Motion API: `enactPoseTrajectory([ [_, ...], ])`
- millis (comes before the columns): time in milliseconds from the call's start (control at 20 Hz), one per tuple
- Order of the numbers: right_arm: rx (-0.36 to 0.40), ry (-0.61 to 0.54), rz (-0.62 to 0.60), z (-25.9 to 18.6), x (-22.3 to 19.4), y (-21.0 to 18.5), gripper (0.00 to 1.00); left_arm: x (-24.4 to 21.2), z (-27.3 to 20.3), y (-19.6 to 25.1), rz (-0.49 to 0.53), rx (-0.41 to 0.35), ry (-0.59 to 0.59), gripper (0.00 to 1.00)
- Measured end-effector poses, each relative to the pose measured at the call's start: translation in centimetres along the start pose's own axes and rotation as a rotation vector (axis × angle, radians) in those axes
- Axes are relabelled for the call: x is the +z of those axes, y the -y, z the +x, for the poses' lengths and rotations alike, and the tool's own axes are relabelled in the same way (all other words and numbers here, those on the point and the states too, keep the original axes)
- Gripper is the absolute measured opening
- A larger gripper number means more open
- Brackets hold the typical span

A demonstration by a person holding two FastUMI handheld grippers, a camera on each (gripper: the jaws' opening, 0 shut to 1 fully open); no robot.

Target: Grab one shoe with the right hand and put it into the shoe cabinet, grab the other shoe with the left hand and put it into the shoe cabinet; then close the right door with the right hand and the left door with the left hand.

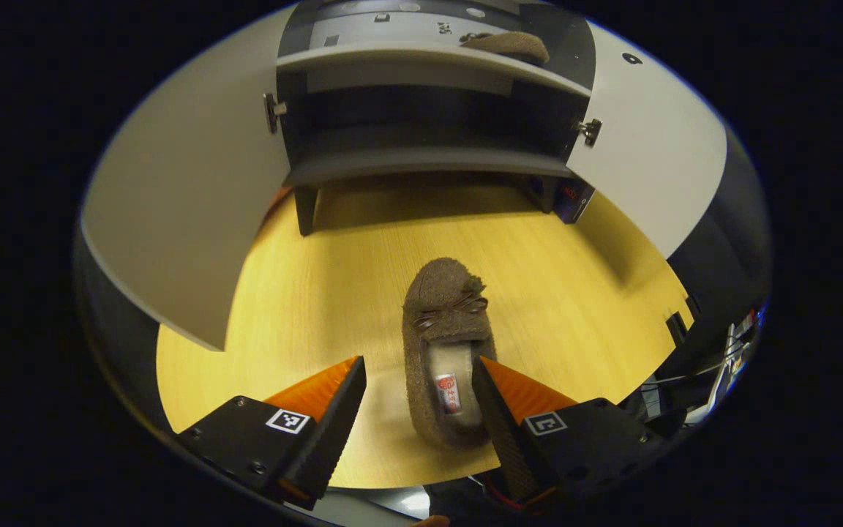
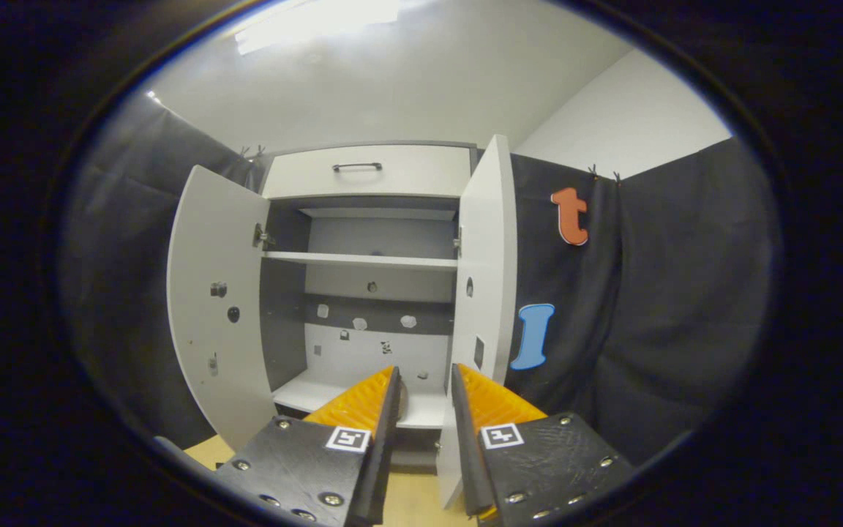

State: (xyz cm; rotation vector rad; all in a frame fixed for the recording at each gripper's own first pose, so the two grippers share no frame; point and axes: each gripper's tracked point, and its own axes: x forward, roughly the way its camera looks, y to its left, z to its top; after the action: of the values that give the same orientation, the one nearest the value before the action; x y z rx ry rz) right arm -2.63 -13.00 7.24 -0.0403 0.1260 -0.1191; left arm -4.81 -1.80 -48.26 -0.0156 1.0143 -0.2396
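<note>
Left gripper (image 1: 418, 388) wide astride brown shoe (image 1: 447, 344); cabinet (image 2: 370, 293) doors open.

The left gripper (image 1: 418, 369) points forward and tilts downward in the left gripper view; its jaws stand wide apart, the two fingers spread toward the lower left and lower right of the view; neither finger presses on anything, though the right-hand finger (image 1: 498, 410) lies just beside what sits between them. The right gripper (image 2: 425, 380) is held level and faces straight ahead in the right gripper view; its jaws are drawn near together with only a narrow gap between the fingers, and nothing is gripped between them.
</note>
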Motion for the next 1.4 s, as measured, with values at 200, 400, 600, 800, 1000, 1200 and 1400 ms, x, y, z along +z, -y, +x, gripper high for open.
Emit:
enactPoseTrajectory([
  [200,-0.071,-0.019,-0.029,-1.2,-1.1,1.3,0.37,-0.2,3.4,-1.3,-0.011,0.001,-0.037,0.91],
  [400,-0.129,-0.037,-0.05,-2.4,-1.9,2.3,0.37,-0.4,6.2,-1.9,-0.004,0.005,-0.083,0.87],
  [600,-0.187,-0.053,-0.039,-3.6,-2.4,4.1,0.37,-0.3,7.3,-1.1,-0.05,-0.027,-0.096,0.69],
  [800,-0.231,-0.055,-0.007,-4.3,-2.5,5.7,0.38,-0.4,7.3,-0.5,-0.061,-0.029,-0.115,0.34],
  [1000,-0.243,-0.062,0.047,-4.8,-3.3,6.7,0.38,0.3,7.6,-1.1,-0.057,0.024,-0.101,0.04],
  [1200,-0.253,-0.069,0.059,-5.3,-3.6,7.7,0.41,0.0,6.8,-1.6,0.01,0.064,-0.115,0.02],
  [1400,-0.25,-0.074,0.078,-5.7,-4.1,8.4,0.38,2.2,5.4,-1.0,-0.036,0.067,-0.056,0.01],
])
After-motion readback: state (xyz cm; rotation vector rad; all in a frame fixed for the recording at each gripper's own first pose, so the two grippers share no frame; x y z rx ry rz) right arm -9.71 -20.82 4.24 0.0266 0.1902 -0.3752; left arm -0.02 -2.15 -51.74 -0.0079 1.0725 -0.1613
